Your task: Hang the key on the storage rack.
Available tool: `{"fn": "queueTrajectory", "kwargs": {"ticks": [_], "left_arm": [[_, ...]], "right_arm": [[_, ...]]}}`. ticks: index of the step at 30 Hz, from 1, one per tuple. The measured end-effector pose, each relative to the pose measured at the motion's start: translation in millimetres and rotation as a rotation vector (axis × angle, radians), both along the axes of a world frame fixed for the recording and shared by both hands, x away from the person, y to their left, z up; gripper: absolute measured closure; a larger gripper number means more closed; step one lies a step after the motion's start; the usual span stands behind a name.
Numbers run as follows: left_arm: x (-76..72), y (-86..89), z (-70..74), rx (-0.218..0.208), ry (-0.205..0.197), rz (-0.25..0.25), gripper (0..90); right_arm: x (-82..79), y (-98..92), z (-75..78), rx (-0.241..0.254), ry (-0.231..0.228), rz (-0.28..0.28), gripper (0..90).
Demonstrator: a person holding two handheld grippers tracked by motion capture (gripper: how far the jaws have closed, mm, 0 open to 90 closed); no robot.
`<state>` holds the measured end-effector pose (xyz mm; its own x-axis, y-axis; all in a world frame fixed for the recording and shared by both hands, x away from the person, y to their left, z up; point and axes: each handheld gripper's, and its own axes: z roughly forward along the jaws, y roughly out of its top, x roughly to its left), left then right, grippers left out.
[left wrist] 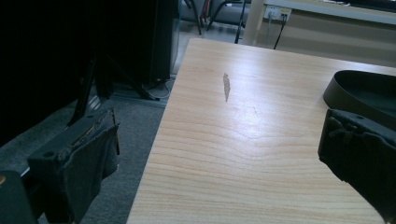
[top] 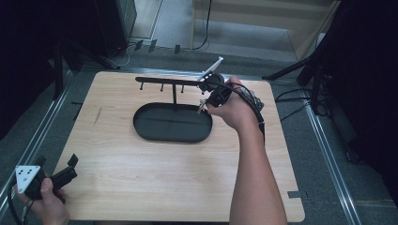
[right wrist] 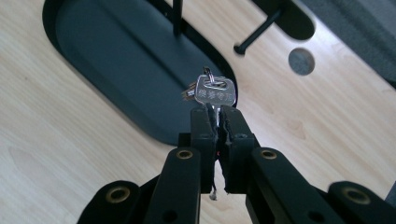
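A black key rack stands on the wooden table (top: 141,164): an oval tray (top: 155,126), an upright post and a crossbar (top: 159,81) with short pegs (right wrist: 256,33). My right gripper (top: 206,100) hovers over the tray's right end, just below the bar's right tip. It is shut on a silver key (right wrist: 215,92) that has a small ring and more keys behind it. In the right gripper view the jaws (right wrist: 217,114) pinch the key's blade, with the tray (right wrist: 116,60) beneath. My left gripper (top: 72,168) rests at the table's near left corner, open and with nothing between its fingers (left wrist: 79,163).
A dark scuff (left wrist: 226,86) marks the table's left part. Beside the table run grey carpet and metal rails (top: 328,154). Black stands and cables (top: 300,70) are at the back and right. The tray's rim (left wrist: 359,86) lies ahead of the left gripper.
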<state>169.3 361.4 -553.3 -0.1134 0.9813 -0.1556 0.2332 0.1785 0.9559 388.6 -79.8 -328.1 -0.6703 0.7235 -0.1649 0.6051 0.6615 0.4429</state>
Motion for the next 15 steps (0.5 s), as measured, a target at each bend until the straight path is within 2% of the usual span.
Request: {"fn": "queueTrajectory", "kwargs": {"ticks": [7, 15], "left_arm": [[0.0, 0.9, 0.0, -0.002, 0.001, -0.002, 0.0], [0.1, 1.1, 0.0, -0.003, 0.001, -0.001, 0.0]], "right_arm": [[5.2, 5.3, 10.5, 0.006, -0.036, -0.005, 85.7], [11.5, 3.8, 5.6, -0.013, -0.077, -0.039, 85.7]]}}
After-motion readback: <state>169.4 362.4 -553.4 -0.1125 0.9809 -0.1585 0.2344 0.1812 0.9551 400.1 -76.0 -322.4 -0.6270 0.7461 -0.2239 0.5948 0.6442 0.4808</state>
